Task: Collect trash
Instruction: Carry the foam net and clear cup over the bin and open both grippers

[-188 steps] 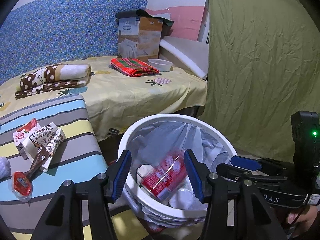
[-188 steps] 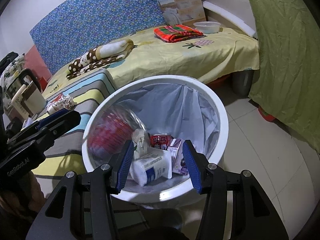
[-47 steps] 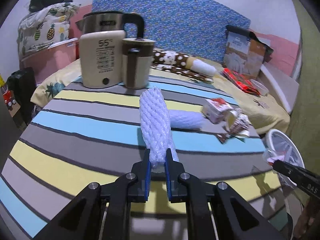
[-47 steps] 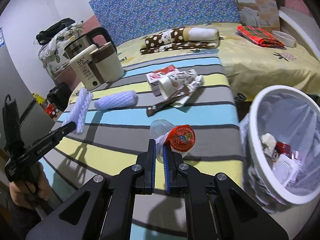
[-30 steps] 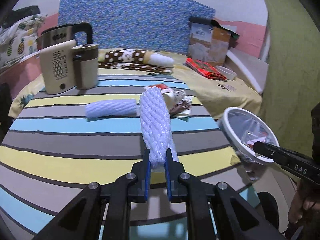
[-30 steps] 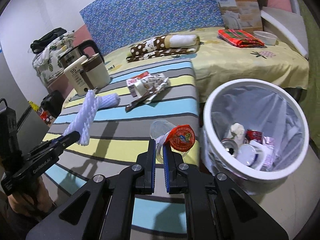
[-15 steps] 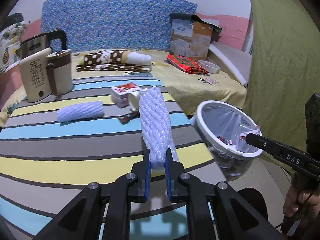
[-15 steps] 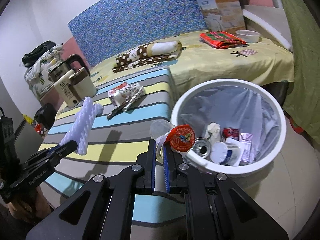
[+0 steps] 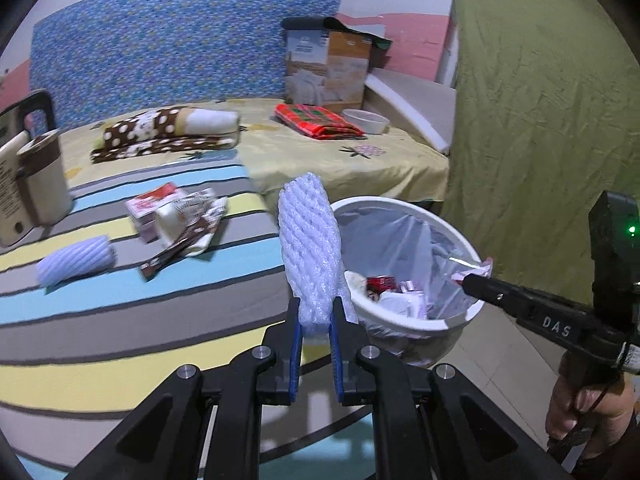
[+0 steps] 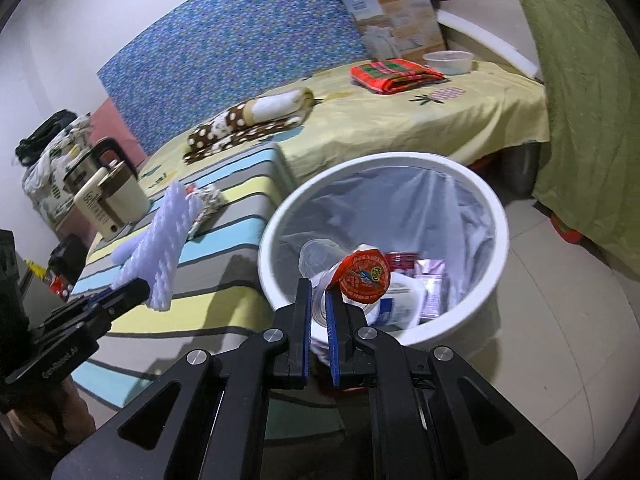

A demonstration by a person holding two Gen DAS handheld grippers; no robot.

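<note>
Right wrist view: the right tool is clenched on a clear plastic cup with a peeled red foil lid. The cup projects forward from the tool tips, and in this view its lid and body lie over the near part of the opening of the round white trash bin with a translucent liner. The bin stands on the floor, just beside the edge of the striped tabletop. Judged from this view, the right tool is the nearer of the two to the bin mouth and needs little further travel before release.

The left tool is clenched on the lower end of a white foam net sleeve. The long axis of the sleeve runs straight ahead along the fingers, away from the camera. In the left wrist view the bin lies forward and to the right of the sleeve, with the sleeve over the tabletop edge and not yet over the opening. The coming move for this tool is therefore a rightward shift.

Trash not yet collected lies on the tabletop: a second white foam sleeve and a cluster of crumpled wrappers and a small carton.
</note>
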